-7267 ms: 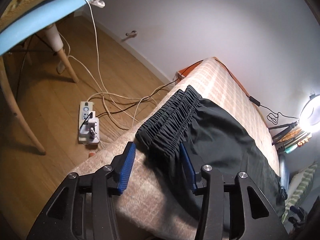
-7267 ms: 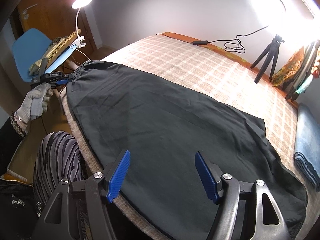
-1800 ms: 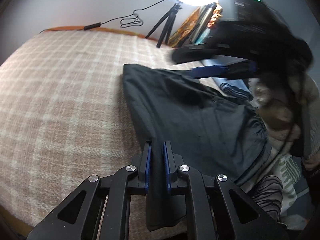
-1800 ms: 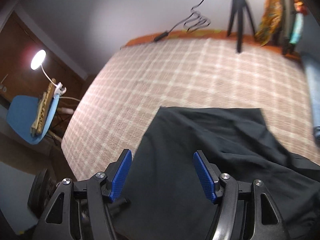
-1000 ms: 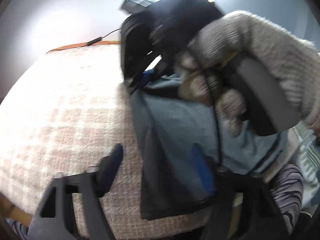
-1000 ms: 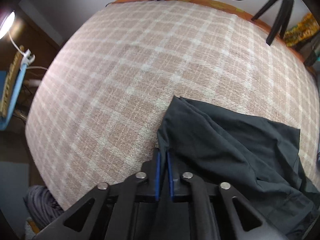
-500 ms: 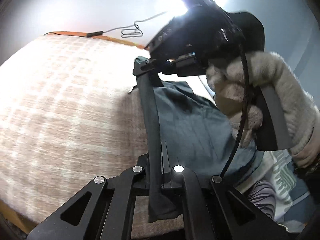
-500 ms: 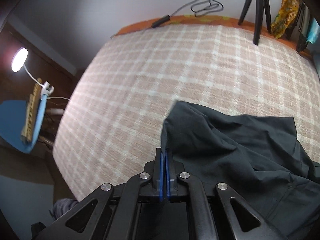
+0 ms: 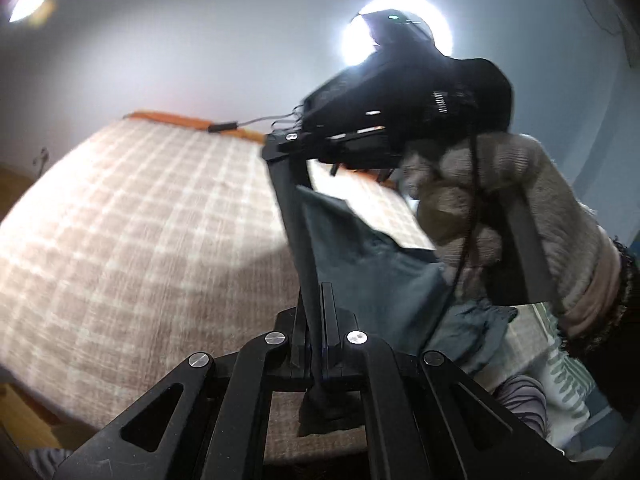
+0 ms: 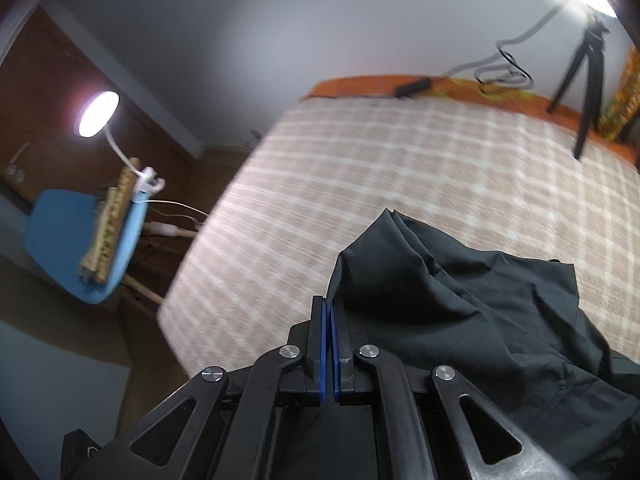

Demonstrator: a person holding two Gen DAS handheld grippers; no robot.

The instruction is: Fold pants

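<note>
While lifted off the bed point(image 9: 120, 240), pants point(image 9: 360, 268) hang as one dark sheet in the left wrist view, stretched along a taut folded edge from the left tongs point(image 9: 316, 320) at bottom centre up to the right tongs point(image 9: 288, 148) at centre. Left tongs clamped fully shut on that edge, a short tail of cloth drooping below the pads. Right tongs likewise pinched on the upper end of the same edge, carried by a gloved hand point(image 9: 500, 216) at right. Long axis of the held edge running near-vertical in the frame, rest of the cloth sagging to the lower right. One ring light at top, one lamp at upper left.

From the right wrist view, right tongs point(image 10: 329, 320) at bottom centre closed tight on a peaked corner of the pants point(image 10: 460, 300), fabric spilling to the right and lower right over the checked bed point(image 10: 360, 180). Left tongs not seen here. Judged next: both held ends carried together across the bed, edge kept taut, neither hand clearly nearer. Counted: one pair of pants, two tongs, one chair point(image 10: 68, 240), one tripod point(image 10: 588, 72).
</note>
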